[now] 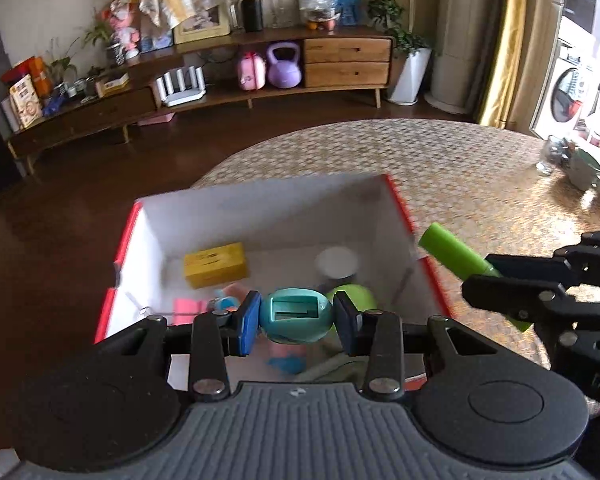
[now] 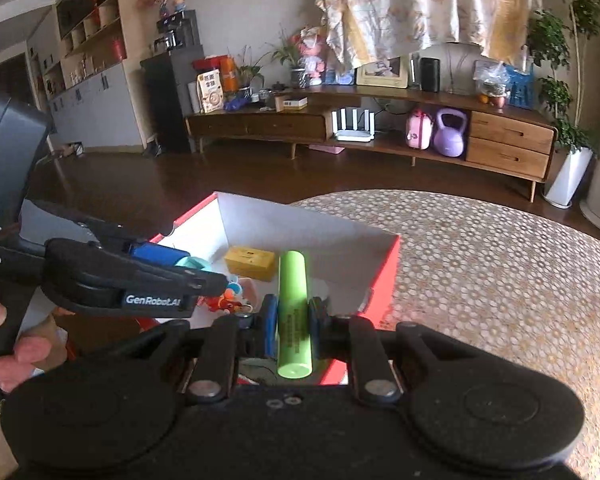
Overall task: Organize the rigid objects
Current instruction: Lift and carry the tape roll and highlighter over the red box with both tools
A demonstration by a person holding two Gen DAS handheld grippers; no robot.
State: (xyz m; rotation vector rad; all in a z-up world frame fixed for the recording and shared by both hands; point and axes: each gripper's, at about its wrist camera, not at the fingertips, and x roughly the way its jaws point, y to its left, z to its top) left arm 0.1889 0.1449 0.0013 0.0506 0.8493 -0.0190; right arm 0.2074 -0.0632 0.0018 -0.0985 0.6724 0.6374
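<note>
A red box with white inside walls (image 1: 260,216) stands on the round table (image 1: 440,168). My left gripper (image 1: 296,314) is shut on a teal egg-shaped object (image 1: 296,316) and holds it over the box's near side. My right gripper (image 2: 294,320) is shut on a green cylinder (image 2: 294,312) just above the box's (image 2: 312,228) near right rim; the cylinder also shows in the left wrist view (image 1: 456,256). Inside the box lie a yellow block (image 1: 215,265), a white-capped jar (image 1: 336,262), a green ball (image 1: 356,296) and small toys.
The table has a woven patterned top (image 2: 500,280). A green mug and glass items (image 1: 572,160) stand at its far right. Beyond the table are dark floor and a long wooden sideboard (image 1: 228,92).
</note>
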